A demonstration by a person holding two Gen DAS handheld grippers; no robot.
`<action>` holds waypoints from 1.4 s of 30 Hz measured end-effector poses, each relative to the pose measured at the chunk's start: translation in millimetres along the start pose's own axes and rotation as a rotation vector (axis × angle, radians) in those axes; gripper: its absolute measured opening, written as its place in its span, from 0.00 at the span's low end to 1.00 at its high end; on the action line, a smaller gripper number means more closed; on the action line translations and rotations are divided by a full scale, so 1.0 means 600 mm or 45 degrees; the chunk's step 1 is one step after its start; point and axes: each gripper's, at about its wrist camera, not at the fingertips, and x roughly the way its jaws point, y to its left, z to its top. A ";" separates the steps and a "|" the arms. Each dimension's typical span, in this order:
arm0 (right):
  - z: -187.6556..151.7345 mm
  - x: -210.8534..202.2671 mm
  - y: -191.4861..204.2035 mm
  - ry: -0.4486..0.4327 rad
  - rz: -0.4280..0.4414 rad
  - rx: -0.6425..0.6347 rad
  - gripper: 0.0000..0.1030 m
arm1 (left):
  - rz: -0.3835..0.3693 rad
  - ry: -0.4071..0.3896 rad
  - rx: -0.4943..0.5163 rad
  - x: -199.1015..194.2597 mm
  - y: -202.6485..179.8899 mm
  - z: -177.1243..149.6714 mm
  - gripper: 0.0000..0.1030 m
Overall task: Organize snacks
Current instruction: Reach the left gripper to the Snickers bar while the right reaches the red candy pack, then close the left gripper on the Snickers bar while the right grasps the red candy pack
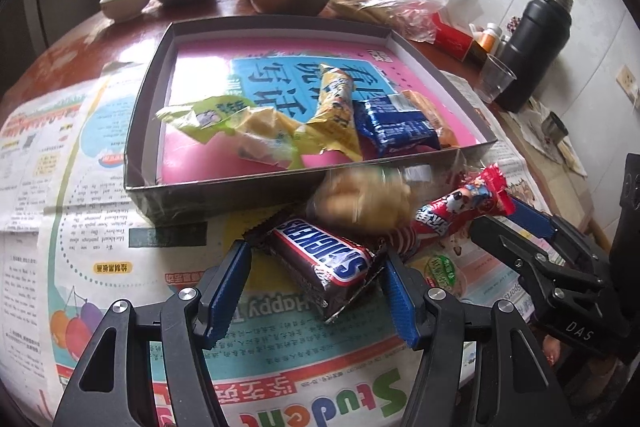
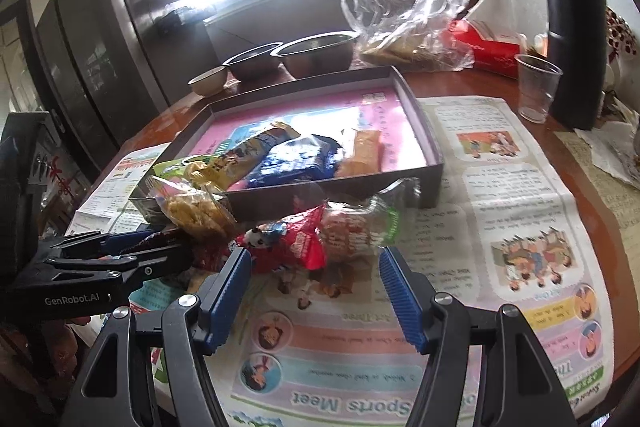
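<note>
Two grippers were seen over the loose snacks in front of the box. The left gripper (image 1: 316, 287) was held w/ jaws spread, a Snickers bar (image 1: 324, 263) lying between the pads on the newspaper (image 1: 120, 267); pads looked close to the wrapper ends but a firm pinch could not be confirmed. The right gripper (image 2: 316, 291) was also held w/ jaws spread, nothing pinched; just ahead of its tips a red panda-print snack (image 2: 288, 243) and a clear-wrapped pastry (image 2: 356, 227) were lying. A blurred yellowish snack (image 1: 360, 203) was seen just beyond the left jaws, by the box wall.

Step judged: pick-up of the Snickers by the left side, approx. mid-task, since some snacks were already in the cardboard box (image 1: 152, 107) beyond the jaws, incl. a blue packet (image 1: 396, 127) and a yellow packet (image 1: 336, 107). Next move would prob. call for closing on the bar across its width, lifting it clear of the near wall and setting it inside.

Writing read: "SNICKERS" on the bar; "Student", "Happy" and "Sports Meet" on the newspaper; "DAS" and "GenRobot.AI" on gripper bodies. Chinese characters on the box liner were seen, not read.
</note>
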 end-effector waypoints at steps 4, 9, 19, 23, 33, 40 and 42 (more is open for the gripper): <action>0.003 0.010 0.011 0.000 0.027 -0.018 0.64 | -0.018 0.006 0.001 -0.001 0.003 -0.004 0.64; 0.002 0.012 0.027 -0.020 0.044 -0.069 0.56 | -0.036 0.021 -0.009 -0.003 0.011 -0.007 0.64; -0.004 0.037 0.050 0.006 0.122 -0.107 0.43 | -0.027 0.022 -0.042 -0.011 0.040 -0.009 0.64; -0.001 0.048 0.059 0.005 0.151 -0.122 0.38 | -0.047 0.028 -0.070 -0.008 0.047 -0.008 0.64; 0.003 0.053 0.056 -0.038 0.175 -0.093 0.28 | -0.042 0.002 -0.124 0.003 0.052 0.000 0.64; 0.000 0.041 0.033 -0.057 0.159 -0.051 0.27 | 0.001 -0.020 -0.153 0.000 0.069 0.003 0.64; 0.001 0.040 0.028 -0.060 0.148 -0.041 0.27 | 0.015 -0.029 -0.166 -0.001 0.074 0.004 0.64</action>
